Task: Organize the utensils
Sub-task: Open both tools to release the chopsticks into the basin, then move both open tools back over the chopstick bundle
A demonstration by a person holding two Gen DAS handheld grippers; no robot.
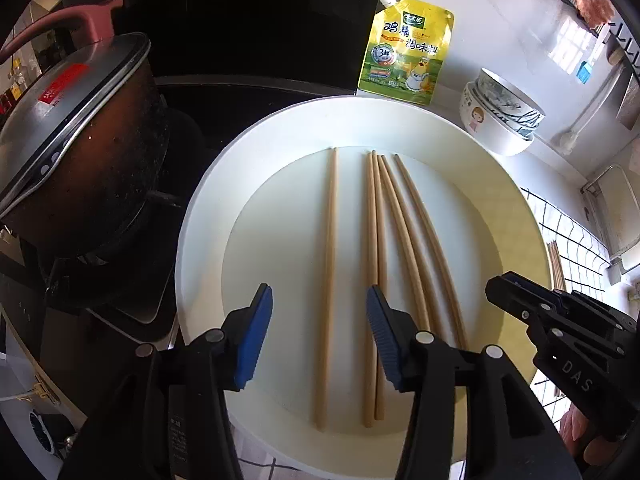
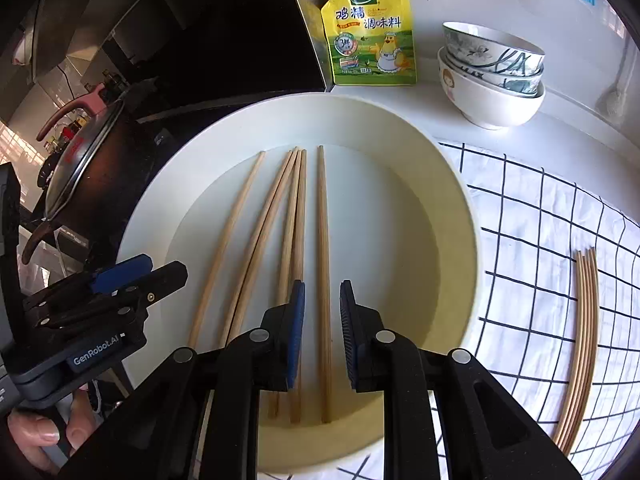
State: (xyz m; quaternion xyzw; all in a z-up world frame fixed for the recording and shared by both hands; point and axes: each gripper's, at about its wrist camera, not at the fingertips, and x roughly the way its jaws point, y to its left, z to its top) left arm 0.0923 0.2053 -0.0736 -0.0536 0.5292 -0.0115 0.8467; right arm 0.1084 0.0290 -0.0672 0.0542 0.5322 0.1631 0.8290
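Several wooden chopsticks (image 1: 376, 280) lie lengthwise in a big white plate (image 1: 208, 200). One chopstick (image 1: 329, 280) lies apart at the left, straddled by my open left gripper (image 1: 320, 336) just above it. In the right wrist view the same plate (image 2: 448, 216) holds the chopsticks (image 2: 296, 248). My right gripper (image 2: 322, 332) is open and straddles the rightmost chopstick (image 2: 323, 272). Neither gripper holds anything. More chopsticks (image 2: 582, 344) lie together on the checked cloth (image 2: 532, 240) at the right.
A dark lidded pot (image 1: 80, 152) stands on the stove left of the plate. A yellow seasoning pouch (image 2: 370, 32) leans at the back. Stacked bowls (image 2: 492, 80) stand at the back right. The left gripper (image 2: 104, 292) shows at the plate's left rim.
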